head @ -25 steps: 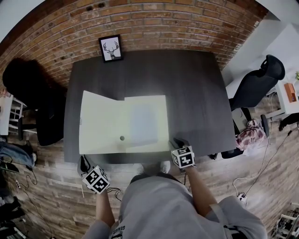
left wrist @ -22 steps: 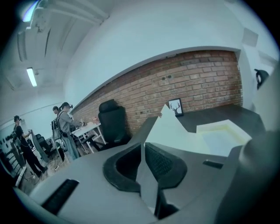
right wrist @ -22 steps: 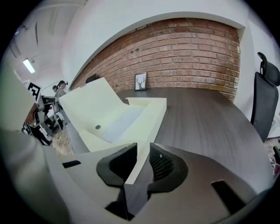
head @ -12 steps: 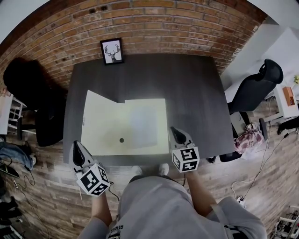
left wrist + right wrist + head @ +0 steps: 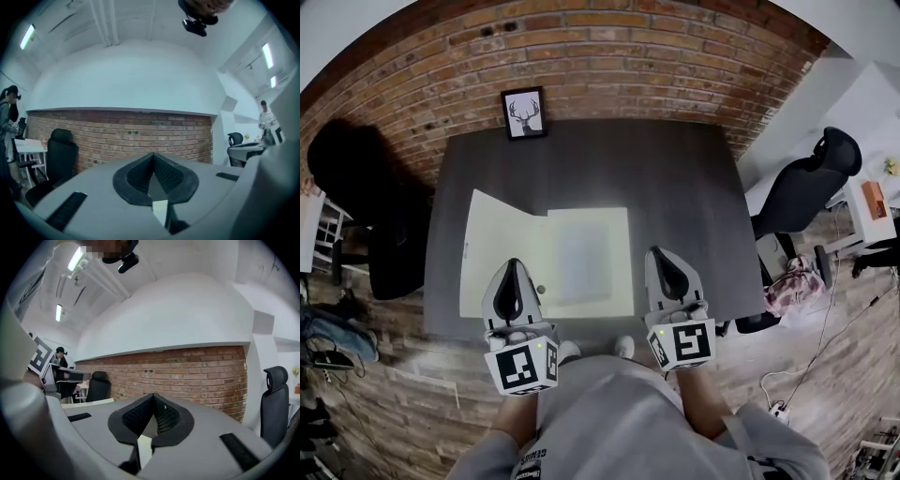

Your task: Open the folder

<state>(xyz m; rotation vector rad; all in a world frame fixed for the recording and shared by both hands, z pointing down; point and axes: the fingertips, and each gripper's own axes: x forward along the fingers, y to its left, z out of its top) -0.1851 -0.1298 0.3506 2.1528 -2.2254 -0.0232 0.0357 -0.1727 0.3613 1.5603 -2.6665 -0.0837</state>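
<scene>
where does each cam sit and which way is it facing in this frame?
Head view: on the person's head, looking steeply down at the pale yellow open paper folder on the dark grey table; shows the grey-shirted torso, left tongs and right tongs.
Left gripper view: on the left tongs, facing level along its shut, empty jaws toward the red brick wall.
Right gripper view: likewise on the right tongs, shut and empty.
Shared: all three views show that brick wall.

The person wears a grey shirt (image 5: 619,412) with dark print. The left gripper (image 5: 512,265) and right gripper (image 5: 660,252) are grey with black pads, each carrying a white cube (image 5: 523,364) with black squares.
</scene>
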